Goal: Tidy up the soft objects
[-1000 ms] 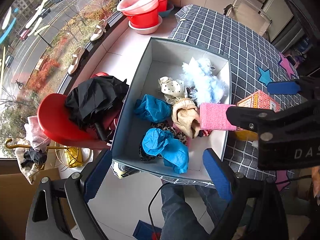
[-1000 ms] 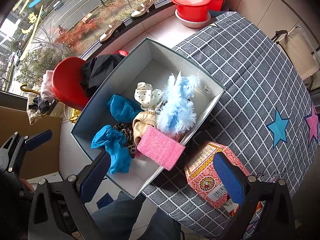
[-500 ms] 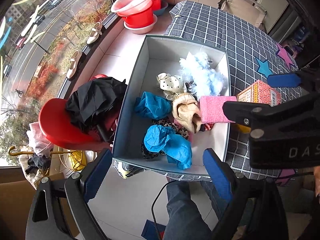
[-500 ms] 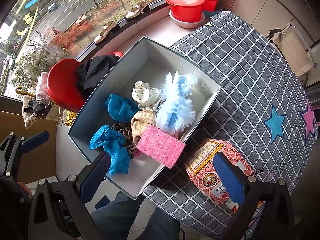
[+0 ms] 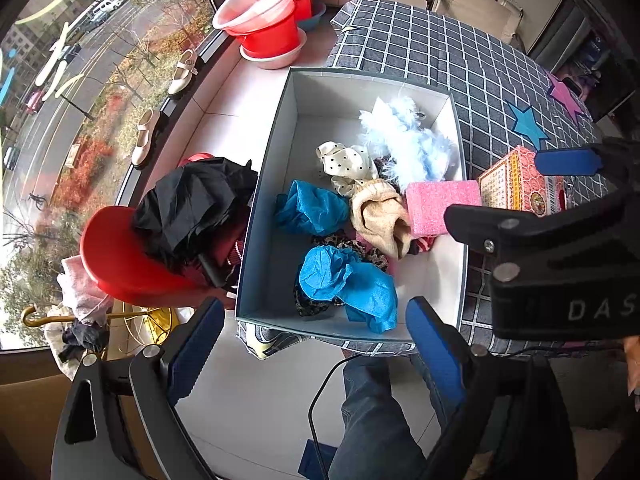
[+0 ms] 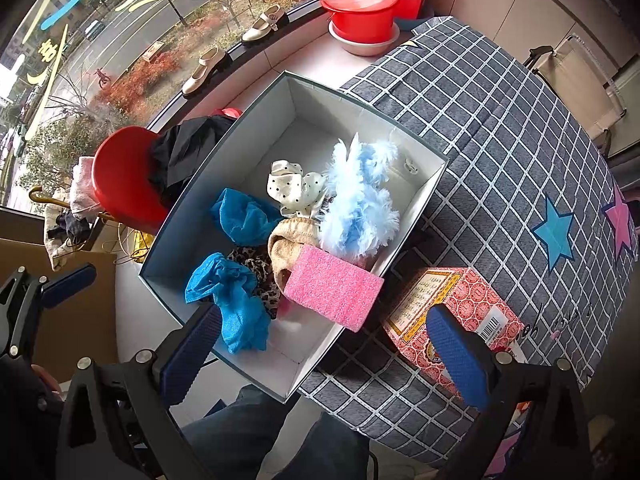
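Observation:
A grey open box (image 5: pixel 280 128) (image 6: pixel 256 120) sits at the edge of the checked table. It holds two blue crumpled cloths (image 5: pixel 348 280) (image 6: pixel 232 300), a polka-dot cloth (image 5: pixel 348 164) (image 6: pixel 296 188), a beige sock (image 5: pixel 380 216) (image 6: pixel 284 248), a pale blue fluffy duster (image 5: pixel 408 140) (image 6: pixel 360 208) and a pink sponge (image 5: pixel 440 208) (image 6: pixel 332 292) leaning on the right wall. My left gripper (image 5: pixel 316 344) is open and empty, above the box's near edge. My right gripper (image 6: pixel 324 348) is open and empty, near the box's front right corner.
A red patterned carton (image 5: pixel 516 188) (image 6: pixel 452 312) lies on the checked tablecloth (image 5: pixel 440 52) (image 6: pixel 500 140) right of the box. A red tub with black clothes (image 5: pixel 160 232) (image 6: pixel 132 168) stands left of it. Stacked red basins (image 5: pixel 268 28) (image 6: pixel 364 4) and shoes sit by the window.
Both grippers have pulled back and up a little from the box, so it looks slightly smaller. The things in the box have not moved.

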Demonstrator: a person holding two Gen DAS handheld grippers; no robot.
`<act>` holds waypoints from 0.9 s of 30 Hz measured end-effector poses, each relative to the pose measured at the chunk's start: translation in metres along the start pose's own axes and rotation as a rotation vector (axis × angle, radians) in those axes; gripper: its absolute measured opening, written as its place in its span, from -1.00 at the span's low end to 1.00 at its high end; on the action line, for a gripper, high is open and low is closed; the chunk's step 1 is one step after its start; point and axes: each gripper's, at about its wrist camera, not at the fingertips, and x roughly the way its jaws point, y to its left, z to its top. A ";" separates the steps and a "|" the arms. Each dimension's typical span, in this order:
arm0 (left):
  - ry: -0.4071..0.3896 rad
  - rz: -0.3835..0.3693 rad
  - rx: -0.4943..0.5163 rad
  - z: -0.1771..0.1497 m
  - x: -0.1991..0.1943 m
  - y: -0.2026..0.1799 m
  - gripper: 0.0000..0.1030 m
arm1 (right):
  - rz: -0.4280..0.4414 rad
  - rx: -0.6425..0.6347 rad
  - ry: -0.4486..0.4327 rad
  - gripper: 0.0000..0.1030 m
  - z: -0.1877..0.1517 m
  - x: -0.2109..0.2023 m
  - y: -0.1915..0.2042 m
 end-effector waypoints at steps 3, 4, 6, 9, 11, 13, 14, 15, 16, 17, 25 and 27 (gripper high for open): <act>-0.001 0.007 0.011 0.000 -0.001 0.001 0.82 | 0.000 0.014 -0.003 1.00 -0.002 0.001 0.000; -0.002 0.011 0.016 0.001 -0.001 0.002 0.82 | 0.000 0.021 -0.006 1.00 -0.002 0.001 -0.001; 0.000 0.016 0.029 0.001 -0.001 0.002 0.82 | -0.001 0.037 -0.015 1.00 -0.002 0.000 -0.003; -0.001 0.020 0.049 0.002 -0.002 0.000 0.82 | -0.001 0.057 -0.026 1.00 -0.002 -0.002 -0.006; -0.006 0.019 0.060 0.003 -0.004 -0.001 0.82 | -0.003 0.066 -0.034 1.00 -0.002 -0.004 -0.007; -0.008 0.019 0.067 0.003 -0.004 -0.002 0.82 | -0.005 0.075 -0.043 1.00 -0.002 -0.006 -0.009; -0.008 0.015 0.067 0.003 -0.005 -0.003 0.82 | -0.004 0.080 -0.045 1.00 -0.003 -0.007 -0.009; -0.008 0.010 0.068 0.003 -0.005 -0.003 0.82 | -0.004 0.082 -0.047 1.00 -0.003 -0.007 -0.009; -0.007 0.009 0.067 0.003 -0.004 -0.003 0.82 | -0.004 0.082 -0.048 1.00 -0.003 -0.007 -0.009; -0.006 0.011 0.067 0.003 -0.004 -0.003 0.82 | -0.004 0.081 -0.048 1.00 -0.003 -0.007 -0.009; -0.011 0.018 0.064 0.002 -0.005 0.001 0.82 | 0.002 0.082 -0.056 1.00 -0.003 -0.008 -0.006; -0.007 0.017 0.064 0.001 -0.004 0.001 0.82 | 0.003 0.082 -0.055 1.00 -0.004 -0.007 -0.004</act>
